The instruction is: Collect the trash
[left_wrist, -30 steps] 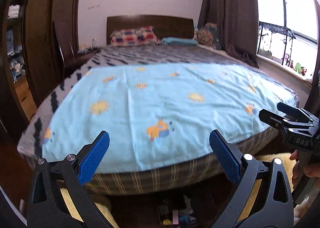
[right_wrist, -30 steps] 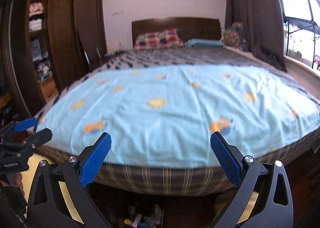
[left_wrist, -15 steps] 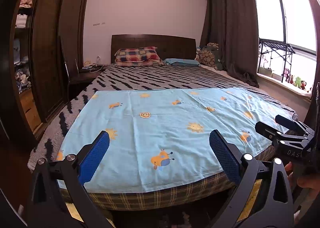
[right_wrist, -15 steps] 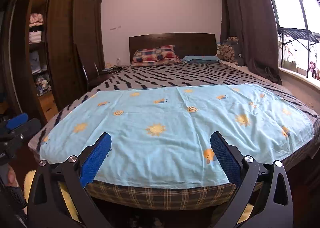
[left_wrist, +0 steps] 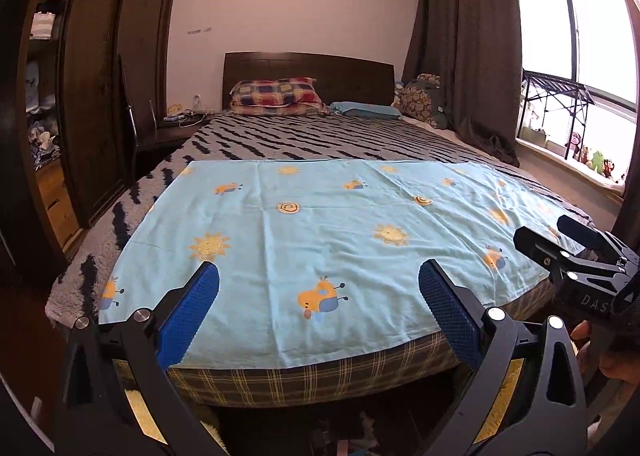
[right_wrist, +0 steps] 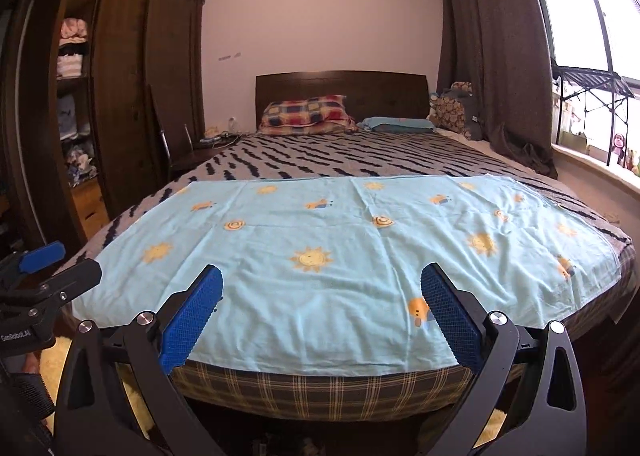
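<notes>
Jaws of both the left gripper [left_wrist: 318,310] and the right gripper [right_wrist: 322,310] stand wide apart, holding nothing. Both are level, side by side at the foot of the bed [left_wrist: 320,380], facing its headboard. Small items, indistinct, lie on the floor under the bed's foot edge, below the jaws.

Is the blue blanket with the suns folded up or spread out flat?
Spread out flat. The blue blanket lies open across the foot of the bed, its edges showing on all sides, with only small wrinkles.
</notes>
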Demonstrator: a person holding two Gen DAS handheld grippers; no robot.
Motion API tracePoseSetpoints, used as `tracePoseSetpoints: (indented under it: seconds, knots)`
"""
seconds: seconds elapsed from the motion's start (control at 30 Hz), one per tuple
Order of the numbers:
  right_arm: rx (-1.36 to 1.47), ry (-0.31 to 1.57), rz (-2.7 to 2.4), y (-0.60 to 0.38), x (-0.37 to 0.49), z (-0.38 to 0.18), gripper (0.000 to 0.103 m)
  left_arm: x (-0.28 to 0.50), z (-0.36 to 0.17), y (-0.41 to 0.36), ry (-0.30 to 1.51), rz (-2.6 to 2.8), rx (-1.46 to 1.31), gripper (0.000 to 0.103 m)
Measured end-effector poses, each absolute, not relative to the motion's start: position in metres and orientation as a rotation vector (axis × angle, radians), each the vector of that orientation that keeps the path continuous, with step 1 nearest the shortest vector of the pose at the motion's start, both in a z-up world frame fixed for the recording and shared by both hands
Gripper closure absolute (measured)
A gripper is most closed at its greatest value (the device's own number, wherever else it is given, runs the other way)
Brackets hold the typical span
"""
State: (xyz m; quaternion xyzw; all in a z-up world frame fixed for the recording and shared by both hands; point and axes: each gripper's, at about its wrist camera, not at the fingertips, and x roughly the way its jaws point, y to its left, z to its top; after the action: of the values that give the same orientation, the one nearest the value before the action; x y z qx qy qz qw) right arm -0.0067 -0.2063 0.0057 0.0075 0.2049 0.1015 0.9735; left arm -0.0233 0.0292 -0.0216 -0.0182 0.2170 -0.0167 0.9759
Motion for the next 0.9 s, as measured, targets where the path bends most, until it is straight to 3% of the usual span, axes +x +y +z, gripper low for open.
tracePoseSetpoints:
  seconds: [0.9]
  knots:
    - [0.034, 0.421, 0.212, -0.205, -0.0059, 0.003, 0.003, -0.0203, -0.024, 0.0274, 0.439, -0.016, -0.016, 0.008]
